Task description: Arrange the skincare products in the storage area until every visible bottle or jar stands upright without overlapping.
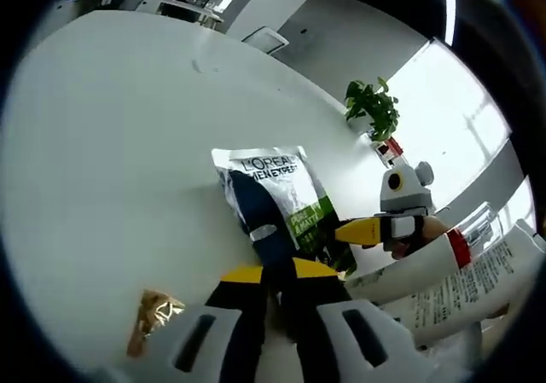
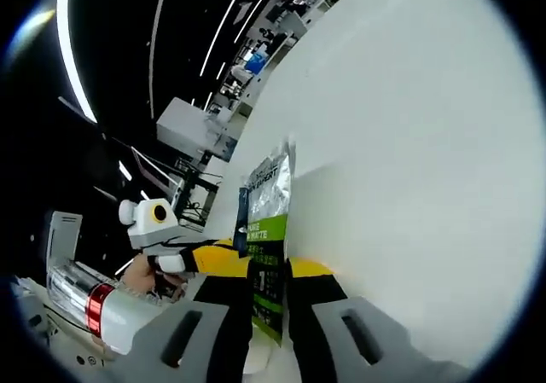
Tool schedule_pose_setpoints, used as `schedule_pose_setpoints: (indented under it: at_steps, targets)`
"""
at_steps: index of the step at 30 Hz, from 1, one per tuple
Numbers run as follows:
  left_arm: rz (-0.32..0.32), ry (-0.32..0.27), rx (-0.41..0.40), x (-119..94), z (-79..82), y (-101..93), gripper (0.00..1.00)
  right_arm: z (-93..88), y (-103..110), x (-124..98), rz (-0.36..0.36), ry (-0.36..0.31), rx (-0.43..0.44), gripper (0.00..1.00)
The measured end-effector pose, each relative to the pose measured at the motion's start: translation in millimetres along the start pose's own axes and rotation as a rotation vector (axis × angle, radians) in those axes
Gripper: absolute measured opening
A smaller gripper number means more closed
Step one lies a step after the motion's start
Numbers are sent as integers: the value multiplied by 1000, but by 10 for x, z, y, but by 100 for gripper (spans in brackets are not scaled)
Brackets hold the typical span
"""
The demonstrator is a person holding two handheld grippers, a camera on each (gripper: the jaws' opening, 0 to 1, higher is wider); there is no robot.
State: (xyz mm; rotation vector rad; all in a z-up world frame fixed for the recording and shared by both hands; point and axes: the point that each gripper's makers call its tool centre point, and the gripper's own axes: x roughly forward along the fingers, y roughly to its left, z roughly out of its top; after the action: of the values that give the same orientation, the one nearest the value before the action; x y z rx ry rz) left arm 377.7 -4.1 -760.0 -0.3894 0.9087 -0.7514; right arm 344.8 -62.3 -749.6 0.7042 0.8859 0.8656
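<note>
Both grippers clamped on one tube over the white table (image 1: 102, 161)

The L'Oréal tube (image 1: 277, 204) sits pinched between the left gripper (image 1: 277, 274) and the right gripper (image 2: 269, 268) (both jaws clenched on it); left gripper view adds a potted plant (image 1: 373, 107) and bright window beyond, right gripper view dark ceiling lights.

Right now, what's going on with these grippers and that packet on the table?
A person is working two handheld grippers on one L'Oreal Men Expert packet over a white table. The left gripper is closed on the packet's lower end, and the right gripper pinches its edge too, so both hold it at once. A white tube with a red band lies on its side close by, and a small gold wrapper sits on the table.
</note>
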Motion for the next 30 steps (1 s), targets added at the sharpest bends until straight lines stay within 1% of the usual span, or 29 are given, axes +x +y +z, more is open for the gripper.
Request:
schedule_pose_setpoints:
  at_steps: [2,3,4,5,6,7,8,9,10,11,13,15,16,17,22,24,28,30]
  targets:
    - [-14,-23,-18,-29,43,-19,4,-14,34,0,5,-4,0,15]
    - [-16,-33,-19,-47,74,-26,4,-2,81,2,27,-18,7,15]
    - [-14,-40,-13,-56,96,-27,3,43,108,-3,48,-34,24,13]
    - [-11,-48,-7,-65,126,-26,3,113,202,-2,94,-71,34,10]
    - [-15,-57,-3,-72,161,-34,4,163,248,-10,118,-86,54,7]
    - [-26,-63,-6,-76,181,-57,4,196,311,-9,145,-97,61,6]
    - [-29,-81,-13,-85,224,-72,4,245,361,-4,157,-106,51,7]
    - [-34,-88,-11,-93,241,-87,4,268,381,-2,152,-110,41,6]
    - [-37,-103,-12,-105,278,-101,4,284,462,15,156,-120,21,5]
    - [-40,-111,-11,-113,295,-115,4,299,519,17,169,-125,27,4]
    - [-47,-130,-7,-146,345,-154,4,369,559,-15,186,-139,23,3]
    - [-57,-156,-4,-188,420,-189,4,437,602,-49,187,-160,9,3]
    - [-63,-170,-4,-214,465,-205,4,515,591,-70,196,-171,3,2]
    - [-69,-184,-2,-234,502,-224,4,551,613,-79,199,-182,-1,2]
    - [-85,-224,25,-325,627,-299,4,691,716,-118,230,-204,-19,1]
    - [-92,-256,41,-377,696,-337,5,749,773,-148,233,-220,-43,1]
    - [-106,-300,53,-497,810,-396,11,852,932,-216,274,-240,-67,1]
    - [-135,-323,55,-569,874,-463,14,941,995,-251,290,-272,-81,1]
